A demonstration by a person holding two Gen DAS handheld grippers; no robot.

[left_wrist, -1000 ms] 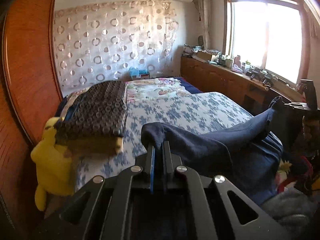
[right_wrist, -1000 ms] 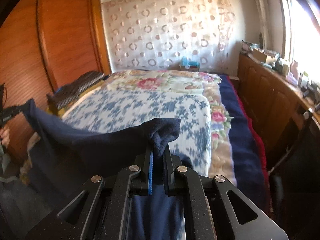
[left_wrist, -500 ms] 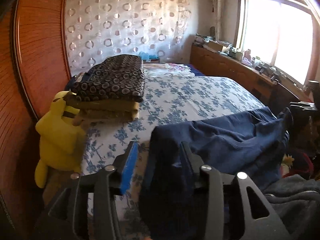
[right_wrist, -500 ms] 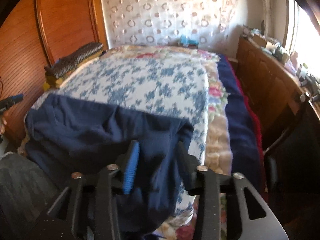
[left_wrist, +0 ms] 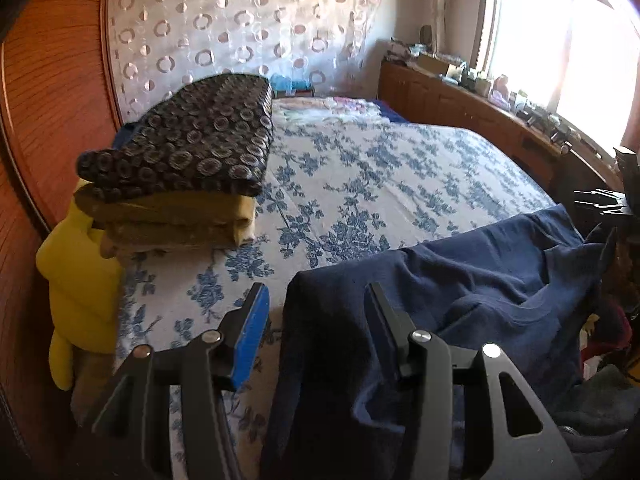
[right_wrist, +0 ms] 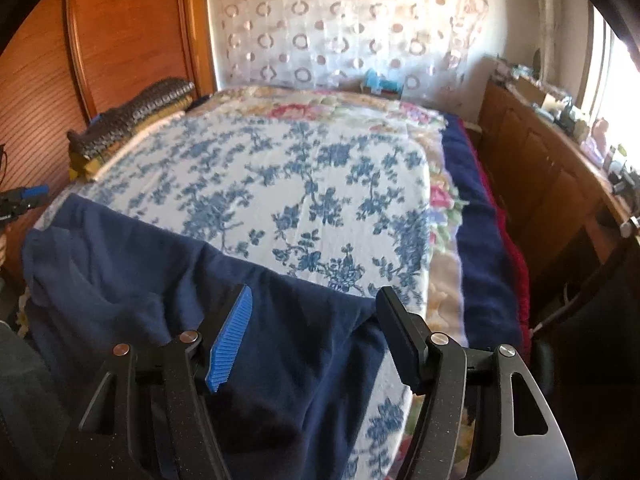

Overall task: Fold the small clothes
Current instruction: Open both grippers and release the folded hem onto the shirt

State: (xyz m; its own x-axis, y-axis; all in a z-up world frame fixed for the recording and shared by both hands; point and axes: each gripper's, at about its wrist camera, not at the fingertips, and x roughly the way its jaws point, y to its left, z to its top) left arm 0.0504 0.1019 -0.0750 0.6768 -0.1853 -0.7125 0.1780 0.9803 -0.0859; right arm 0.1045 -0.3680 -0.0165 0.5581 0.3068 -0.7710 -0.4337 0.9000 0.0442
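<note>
**Mei:** Two grippers, both with their jaws spread wide and nothing clamped. The left gripper (left_wrist: pixel 316 312) has one corner of the navy garment (left_wrist: pixel 460 280) lying loose between its fingers; the right gripper (right_wrist: pixel 314 320) hangs over the opposite corner of the same cloth.

**Tom:** So where does the garment sit?

**Mei:** Across the near edge of the bed (right_wrist: pixel 320 184), its upper edge flat on the blue-flowered quilt, the rest draping down over the side toward the camera. It looks spread out but rumpled, with creases near the middle.

**Tom:** How far along, then?

**Mei:** Early, I'd judge. The piece seems laid out for folding, yet no fold shows in it. Smoothing, then every fold, is left.

**Tom:** And beyond it?

**Mei:** A yellow plush toy (left_wrist: pixel 80 280) at the bed's left edge, beside a stack of folded blankets (left_wrist: pixel 180 168) with a dark ring-patterned one on top. Farther back, a circle-patterned curtain (right_wrist: pixel 340 28), wooden wardrobe panels on the left, and a cluttered low cabinet (left_wrist: pixel 480 108) under a bright window on the right.
</note>
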